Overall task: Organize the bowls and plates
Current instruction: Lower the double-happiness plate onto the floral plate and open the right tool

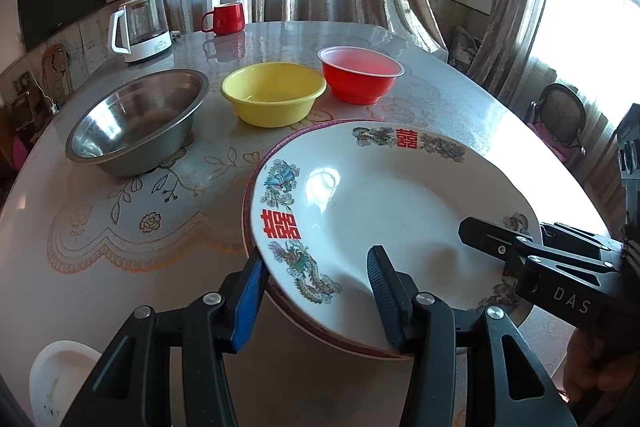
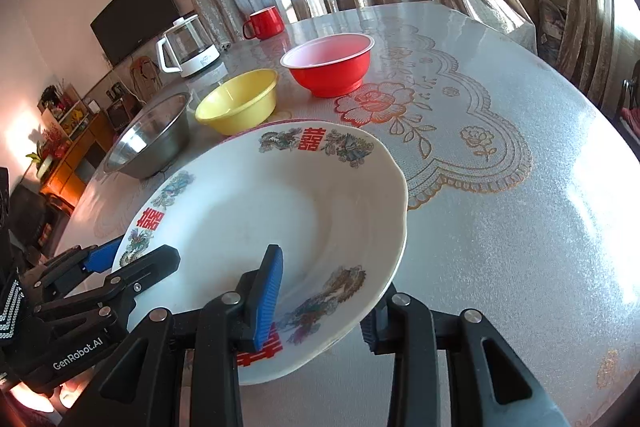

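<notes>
1. While the round lace-patterned table (image 2: 500, 155) carries everything, the white dragon-printed ceramic plate (image 1: 384, 203) lies at its near edge atop a red-rimmed plate (image 1: 256, 163).
2. Steel bowl (image 1: 136, 123), yellow plastic bowl (image 1: 274, 93) and red plastic bowl (image 1: 360, 73) line up behind.
3. Left gripper (image 1: 316, 303) and right gripper (image 2: 320, 301) each straddle the white plate's rim, jaws wide apart.

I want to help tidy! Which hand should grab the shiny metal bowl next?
Probably left: the steel bowl lies on the same side as the left gripper; the right gripper is across the white plate, farther away.
</notes>
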`<state>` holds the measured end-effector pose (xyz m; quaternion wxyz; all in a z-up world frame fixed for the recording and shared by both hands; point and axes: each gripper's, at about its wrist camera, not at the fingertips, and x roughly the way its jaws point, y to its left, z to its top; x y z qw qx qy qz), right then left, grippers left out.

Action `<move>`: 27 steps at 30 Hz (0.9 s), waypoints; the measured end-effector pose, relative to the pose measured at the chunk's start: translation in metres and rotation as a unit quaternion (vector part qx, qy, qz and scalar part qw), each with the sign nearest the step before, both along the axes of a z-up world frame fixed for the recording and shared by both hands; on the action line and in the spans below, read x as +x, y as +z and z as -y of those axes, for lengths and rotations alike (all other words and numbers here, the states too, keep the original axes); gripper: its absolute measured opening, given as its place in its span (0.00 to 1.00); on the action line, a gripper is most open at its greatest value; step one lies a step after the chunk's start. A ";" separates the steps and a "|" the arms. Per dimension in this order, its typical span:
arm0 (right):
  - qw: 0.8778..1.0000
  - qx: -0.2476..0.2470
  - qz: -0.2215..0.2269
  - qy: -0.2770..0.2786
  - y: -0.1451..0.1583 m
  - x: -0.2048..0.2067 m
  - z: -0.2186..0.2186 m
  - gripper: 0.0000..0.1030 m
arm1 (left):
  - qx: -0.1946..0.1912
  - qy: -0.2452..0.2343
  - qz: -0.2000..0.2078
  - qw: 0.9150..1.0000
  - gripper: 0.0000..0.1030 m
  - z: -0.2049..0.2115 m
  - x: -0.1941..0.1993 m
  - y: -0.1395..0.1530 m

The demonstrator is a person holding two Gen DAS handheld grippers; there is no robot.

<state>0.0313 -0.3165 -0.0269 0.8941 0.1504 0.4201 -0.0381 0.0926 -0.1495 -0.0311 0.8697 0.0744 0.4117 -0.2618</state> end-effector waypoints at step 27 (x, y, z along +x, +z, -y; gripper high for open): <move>0.999 -0.050 -0.015 -0.001 0.009 -0.012 -0.004 0.37 | -0.020 -0.002 0.007 1.000 0.52 -0.020 -0.019 0.012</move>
